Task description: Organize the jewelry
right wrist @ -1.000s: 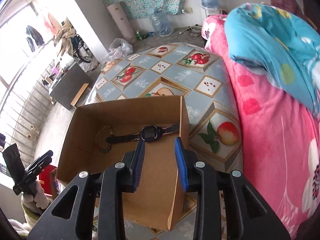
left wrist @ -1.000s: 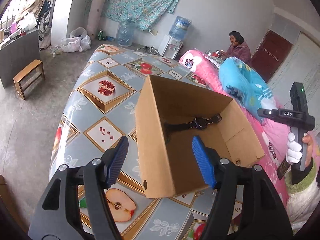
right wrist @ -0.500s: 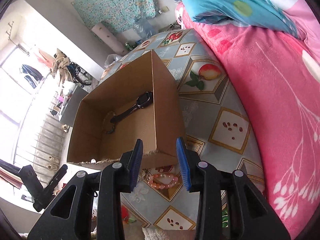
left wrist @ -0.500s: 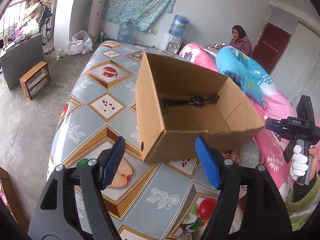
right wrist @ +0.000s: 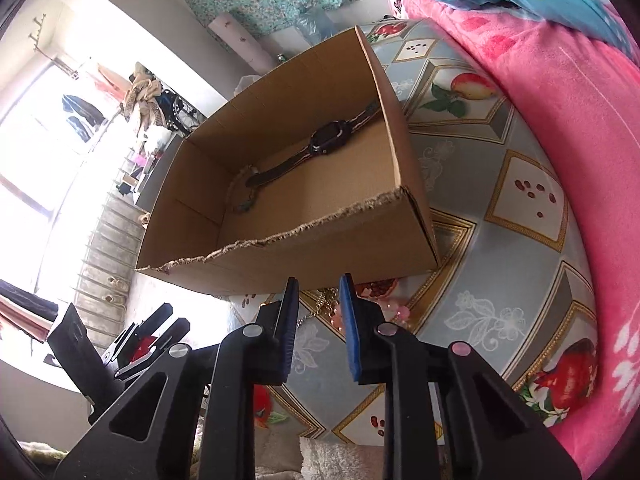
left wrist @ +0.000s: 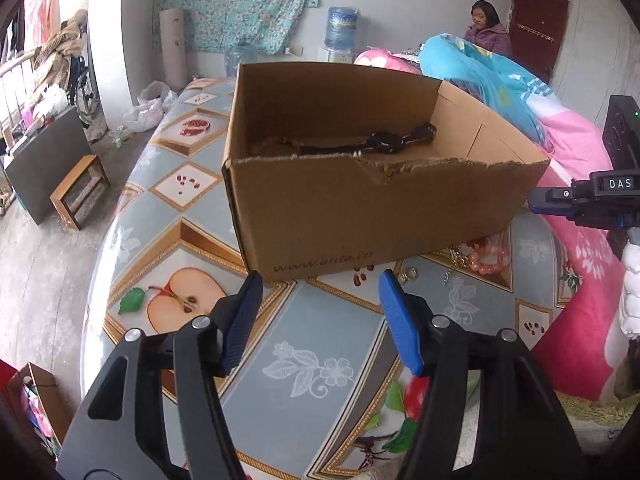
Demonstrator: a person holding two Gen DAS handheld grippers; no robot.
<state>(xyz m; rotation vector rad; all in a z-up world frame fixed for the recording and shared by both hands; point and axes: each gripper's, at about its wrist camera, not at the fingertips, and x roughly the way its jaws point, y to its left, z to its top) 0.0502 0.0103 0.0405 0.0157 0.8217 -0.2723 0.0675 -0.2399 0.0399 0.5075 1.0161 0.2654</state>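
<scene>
So both tools are closing right now with nothing between the pads. The left tool is still fairly wide, hanging over the patterned surface just short of the cardboard box. The right tool is down to a narrow gap, with the pink bead bracelet just past its tips. The watch lies inside the box, further ahead.

Box: brown corrugated cardboard, matt, near rim torn ragged. Tablecloth: glossy smooth plastic sheet, printed fruit tiles. Blanket: pink fleecy cloth, fuzzy. Bracelet: shiny pink beads. Watch: dark plastic, slight sheen. Stool: bare wood.
</scene>
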